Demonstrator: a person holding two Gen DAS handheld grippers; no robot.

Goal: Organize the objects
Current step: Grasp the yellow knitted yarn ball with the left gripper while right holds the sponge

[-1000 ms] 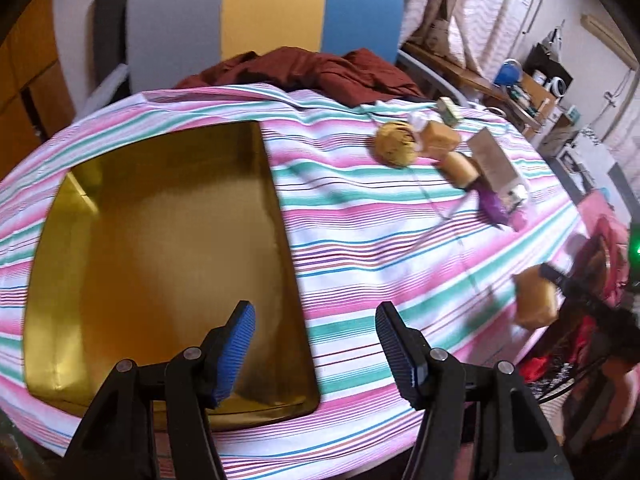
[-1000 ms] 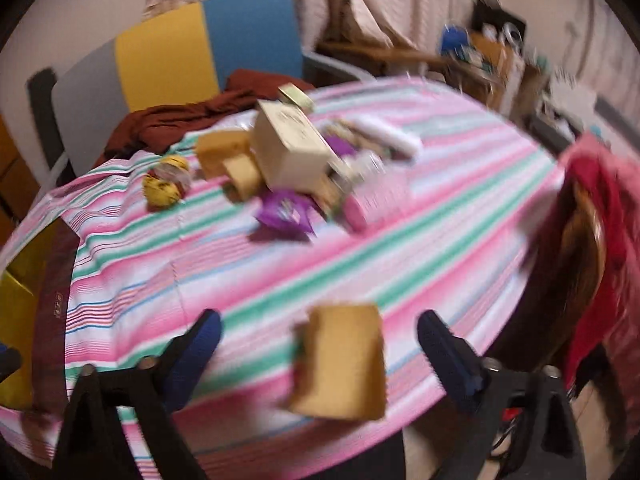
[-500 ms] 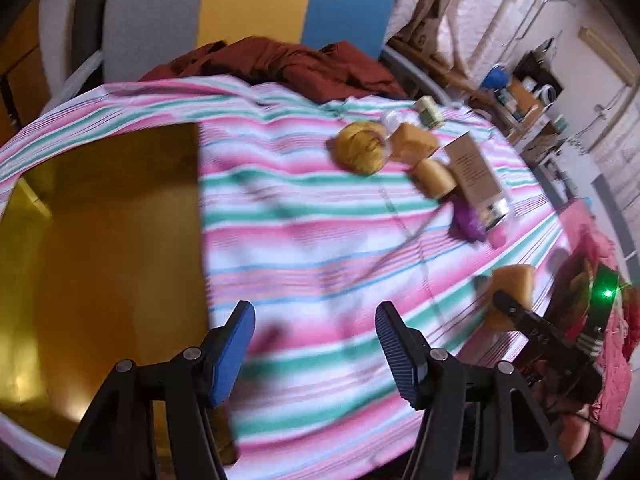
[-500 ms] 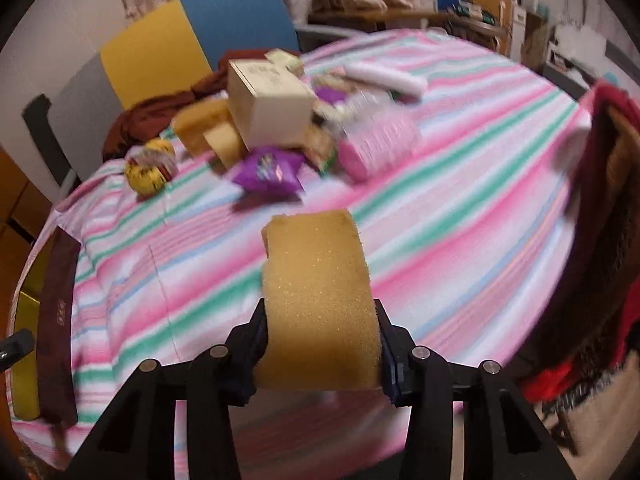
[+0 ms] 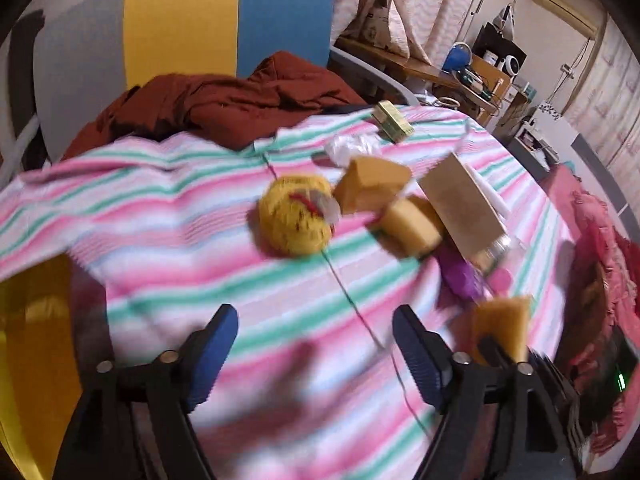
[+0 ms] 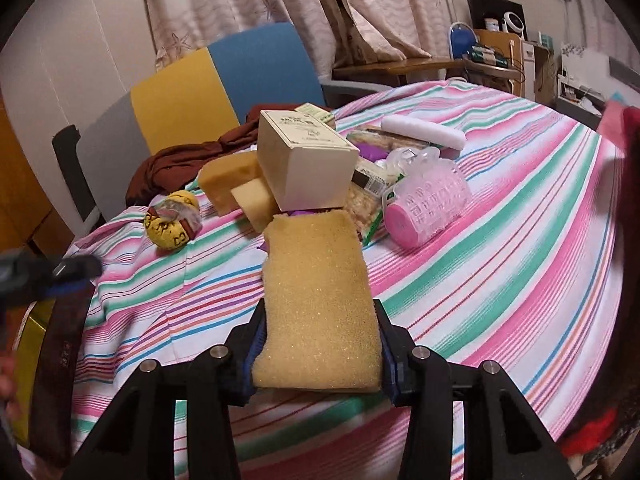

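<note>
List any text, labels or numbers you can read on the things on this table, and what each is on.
Nothing reads for certain.
Beige box: printed lines on its top face, too small.
Pink cup: raised characters on its side, illegible.
Yellow ball: dark marks, not readable.
Snack packet: label too small.
Small green box: print blurred.
Dark strap: faint marks, illegible.

sponge held up, clutter heaped on the striped cloth

a yellow sponge (image 6: pixel 318 304) sits pinched upright above the cloth; beyond it a cream box (image 6: pixel 306 164) leans on two more sponge blocks (image 6: pixel 240 190), a yellow netted ball (image 6: pixel 172 226) to their left, a pink ribbed cup (image 6: pixel 426 210) on its side to the right.
</note>
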